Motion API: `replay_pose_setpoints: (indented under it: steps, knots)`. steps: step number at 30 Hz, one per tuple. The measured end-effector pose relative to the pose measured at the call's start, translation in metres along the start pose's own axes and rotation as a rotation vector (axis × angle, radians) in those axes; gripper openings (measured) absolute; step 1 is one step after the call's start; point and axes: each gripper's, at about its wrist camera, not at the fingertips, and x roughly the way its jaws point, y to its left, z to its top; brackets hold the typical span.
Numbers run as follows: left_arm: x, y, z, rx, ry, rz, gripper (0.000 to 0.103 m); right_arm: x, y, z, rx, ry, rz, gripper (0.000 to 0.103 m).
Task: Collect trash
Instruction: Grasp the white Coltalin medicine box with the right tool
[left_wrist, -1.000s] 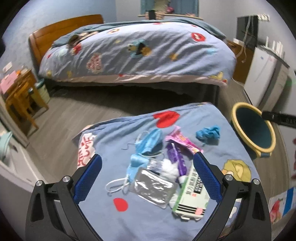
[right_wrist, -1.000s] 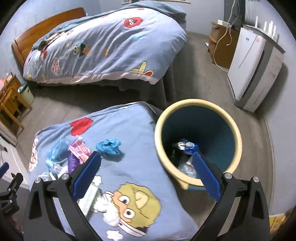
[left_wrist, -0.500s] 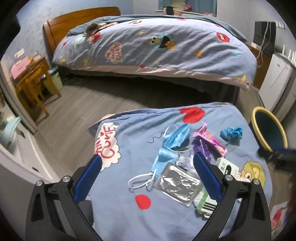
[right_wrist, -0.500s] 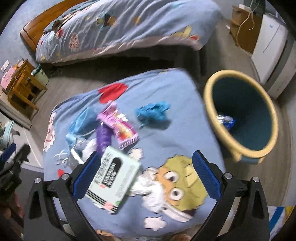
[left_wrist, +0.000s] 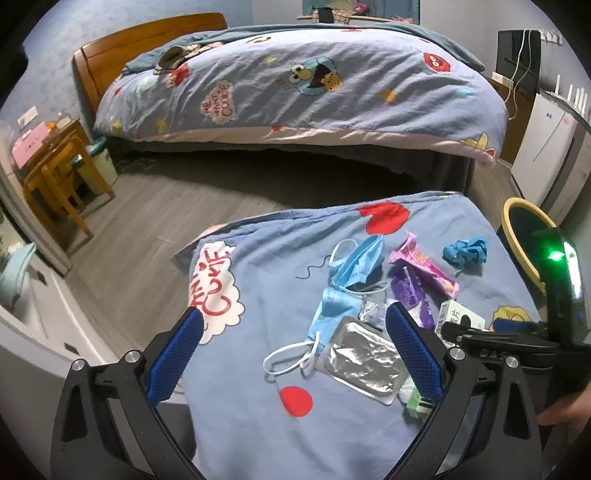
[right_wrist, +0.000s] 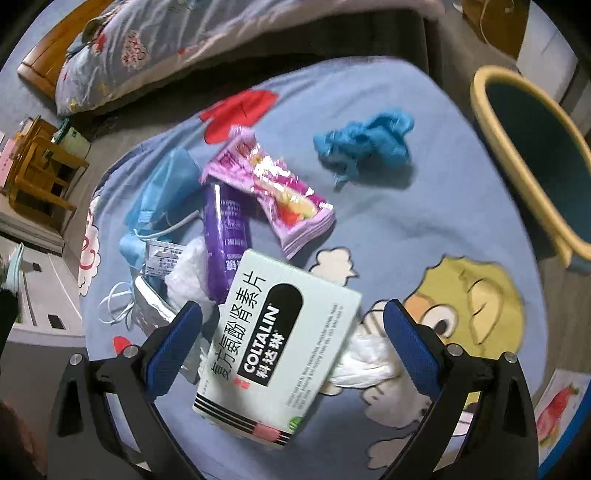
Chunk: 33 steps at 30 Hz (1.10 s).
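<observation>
The medicine box (right_wrist: 280, 347) is seen between the spread fingers of the right gripper (right_wrist: 291, 336) — not clamped. The left gripper (left_wrist: 295, 343) is held apart above the foil pack (left_wrist: 364, 360).

Both tongs are the same build: black plastic frames that fork into two arms, each arm tipped with a long blue pad with a fine mesh-like texture. The left tongs (left_wrist: 295, 347) and right tongs (right_wrist: 293, 341) each have silver round-head screws near the pivots, two per side. From the left camera, the right unit's black body (left_wrist: 561, 295) has a glowing green LED on it.
</observation>
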Motion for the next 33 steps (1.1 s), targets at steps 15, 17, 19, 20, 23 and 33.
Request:
replay_pose_setpoints:
  steps: [15,17,19,20,23,33]
  knots:
    - [0.023,0.002,-0.004,0.022,0.061,0.005,0.098,-0.016,0.006,0.006,0.028,-0.016,0.012,0.076]
    - [0.03,0.004,-0.006,0.013,0.087,0.005,0.098,-0.033,0.006,0.011,-0.005,-0.039,0.002,0.076]
    - [0.039,0.004,-0.008,0.003,0.116,0.009,0.098,-0.056,0.005,0.02,-0.054,-0.075,-0.014,0.076]
    - [0.041,0.004,-0.009,0.001,0.123,0.009,0.098,-0.07,0.003,0.025,-0.088,-0.103,-0.032,0.076]
    - [0.048,-0.003,-0.014,0.004,0.142,-0.001,0.098,-0.096,-0.001,0.033,-0.18,-0.193,-0.114,0.075]
    - [0.063,-0.046,-0.034,-0.089,0.174,-0.006,0.098,-0.097,-0.043,0.051,-0.099,-0.196,-0.03,0.036]
